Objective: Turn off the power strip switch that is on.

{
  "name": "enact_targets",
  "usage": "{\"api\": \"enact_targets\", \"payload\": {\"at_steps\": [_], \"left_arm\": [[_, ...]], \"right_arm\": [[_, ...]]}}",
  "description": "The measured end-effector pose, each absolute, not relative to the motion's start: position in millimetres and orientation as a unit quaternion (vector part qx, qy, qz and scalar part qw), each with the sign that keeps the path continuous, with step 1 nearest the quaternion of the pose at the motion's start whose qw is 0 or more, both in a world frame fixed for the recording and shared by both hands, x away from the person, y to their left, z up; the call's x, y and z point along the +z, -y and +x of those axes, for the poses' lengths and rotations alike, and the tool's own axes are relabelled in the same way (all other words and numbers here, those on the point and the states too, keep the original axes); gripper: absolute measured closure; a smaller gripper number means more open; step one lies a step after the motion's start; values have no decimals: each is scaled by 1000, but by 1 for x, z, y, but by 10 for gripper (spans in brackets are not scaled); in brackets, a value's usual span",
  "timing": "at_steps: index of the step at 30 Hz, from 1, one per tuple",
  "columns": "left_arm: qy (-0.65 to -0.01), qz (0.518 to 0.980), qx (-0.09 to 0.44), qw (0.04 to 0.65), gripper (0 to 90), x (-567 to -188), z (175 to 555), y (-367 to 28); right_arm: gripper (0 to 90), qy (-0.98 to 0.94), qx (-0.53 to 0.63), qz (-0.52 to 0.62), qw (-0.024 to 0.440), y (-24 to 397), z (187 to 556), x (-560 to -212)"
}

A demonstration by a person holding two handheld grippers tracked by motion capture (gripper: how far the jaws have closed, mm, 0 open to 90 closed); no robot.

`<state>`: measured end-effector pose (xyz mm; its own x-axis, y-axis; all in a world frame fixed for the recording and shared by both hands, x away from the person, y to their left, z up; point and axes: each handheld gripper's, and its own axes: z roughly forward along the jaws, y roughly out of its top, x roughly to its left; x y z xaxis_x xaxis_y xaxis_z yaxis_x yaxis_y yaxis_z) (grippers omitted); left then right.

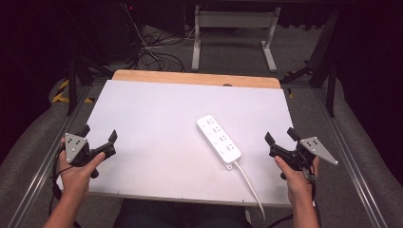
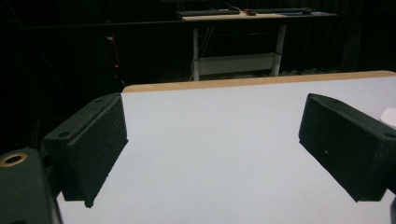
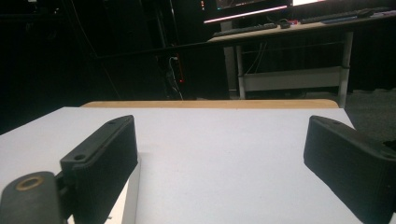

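A white power strip (image 1: pixel 218 140) lies slanted on the white board (image 1: pixel 157 123), right of the middle, and its white cable (image 1: pixel 249 183) runs off the near edge. My left gripper (image 1: pixel 99 132) is held over the board's near left corner, open and with nothing in it. In the left gripper view its jaws (image 2: pixel 210 149) stand wide apart over bare board, and a corner of the strip (image 2: pixel 388 115) peeks in at the right. My right gripper (image 1: pixel 279 135) hovers just right of the strip, open (image 3: pixel 219 158) and with nothing in it. An end of the strip (image 3: pixel 130 196) lies beside its left jaw.
A wooden table edge (image 1: pixel 195 78) borders the board's far side. Beyond it, a white desk frame (image 1: pixel 233 33) and a tangle of cables (image 1: pixel 157 52) sit on the floor. Metal rails (image 1: pixel 43 161) run along both sides of the table.
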<state>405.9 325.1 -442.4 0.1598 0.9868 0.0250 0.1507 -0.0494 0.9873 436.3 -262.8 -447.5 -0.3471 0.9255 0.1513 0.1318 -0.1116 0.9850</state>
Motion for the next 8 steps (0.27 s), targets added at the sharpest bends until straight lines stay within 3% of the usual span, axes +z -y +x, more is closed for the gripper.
{"api": "enact_targets", "payload": {"at_steps": [8], "left_arm": [[-487, 585, 426, 488, 85, -443, 409, -325]], "right_arm": [[107, -573, 588, 461, 337, 264, 438, -448]]}}
